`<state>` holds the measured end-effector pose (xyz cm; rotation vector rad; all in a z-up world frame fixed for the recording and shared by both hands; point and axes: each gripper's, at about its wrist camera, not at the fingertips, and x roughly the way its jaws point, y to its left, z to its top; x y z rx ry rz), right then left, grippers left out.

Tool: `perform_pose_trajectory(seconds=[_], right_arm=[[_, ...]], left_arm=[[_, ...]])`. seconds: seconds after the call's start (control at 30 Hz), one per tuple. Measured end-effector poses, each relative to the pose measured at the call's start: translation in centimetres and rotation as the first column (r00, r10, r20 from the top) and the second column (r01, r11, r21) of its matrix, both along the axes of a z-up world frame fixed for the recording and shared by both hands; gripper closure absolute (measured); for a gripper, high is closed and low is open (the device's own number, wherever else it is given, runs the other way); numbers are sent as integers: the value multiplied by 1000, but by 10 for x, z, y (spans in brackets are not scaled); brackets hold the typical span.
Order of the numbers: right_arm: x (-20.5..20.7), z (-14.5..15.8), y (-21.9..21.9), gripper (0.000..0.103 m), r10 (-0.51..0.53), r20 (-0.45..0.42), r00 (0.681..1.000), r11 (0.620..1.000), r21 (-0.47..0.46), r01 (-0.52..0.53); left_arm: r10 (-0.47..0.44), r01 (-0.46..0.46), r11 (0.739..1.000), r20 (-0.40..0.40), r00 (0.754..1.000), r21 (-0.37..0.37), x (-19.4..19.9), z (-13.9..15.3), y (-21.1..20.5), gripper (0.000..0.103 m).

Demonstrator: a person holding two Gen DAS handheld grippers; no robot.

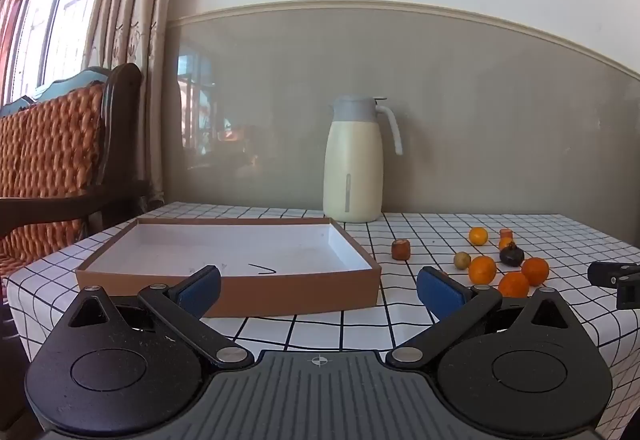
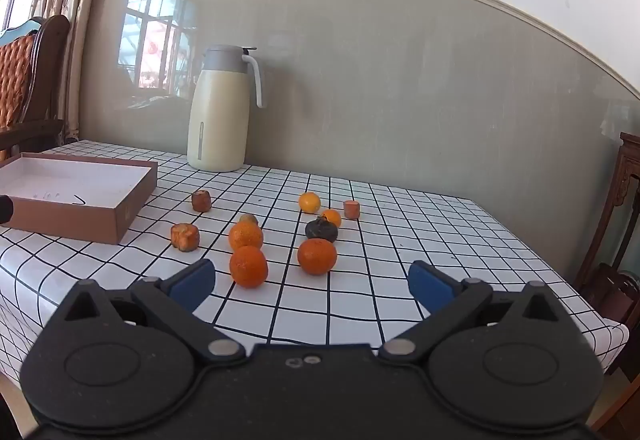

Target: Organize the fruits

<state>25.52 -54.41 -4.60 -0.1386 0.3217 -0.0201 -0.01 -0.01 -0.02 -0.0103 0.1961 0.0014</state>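
A shallow brown cardboard box [image 1: 224,286] with a white inside lies on the checked tablecloth; it holds nothing. In the right wrist view the same box [image 2: 120,218] is at the left. Several oranges lie loose on the cloth, the nearest orange [image 2: 248,266] just beyond my right gripper [image 2: 314,282], which is open and empty. A dark fruit [image 2: 321,230] and brown carrot-like chunks [image 2: 185,237] lie among them. My left gripper [image 1: 318,286] is open and empty, in front of the box's near right corner. The oranges [image 1: 482,269] are to its right.
A cream thermos jug [image 1: 353,160] with a grey lid stands at the back against the wall. A padded wooden chair [image 1: 52,160] is left of the table, another wooden chair [image 2: 624,200] at the right. The table edge runs just under both grippers.
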Motion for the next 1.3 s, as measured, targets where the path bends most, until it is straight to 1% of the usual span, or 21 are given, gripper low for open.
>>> perform_pose_trajectory(seconds=[0.07,0.23,0.67,1.3], right_arm=[[0,0,0,6,2,-1,1000,1000,-1,-2],[-1,1,0,6,8,2,1000,1000,-6,-8],[-1,1,0,6,8,5,1000,1000,-14,-8],[-1,1,0,6,7,4,1000,1000,-18,-7]], left_arm=[[2,-2,1000,17,1000,8,-1,0,0,0],[0,0,1000,16,1000,-6,-3,3,3,0],[-9,9,1000,18,1000,30,-3,3,-4,0],[-16,15,999,20,1000,42,-3,2,-4,0]])
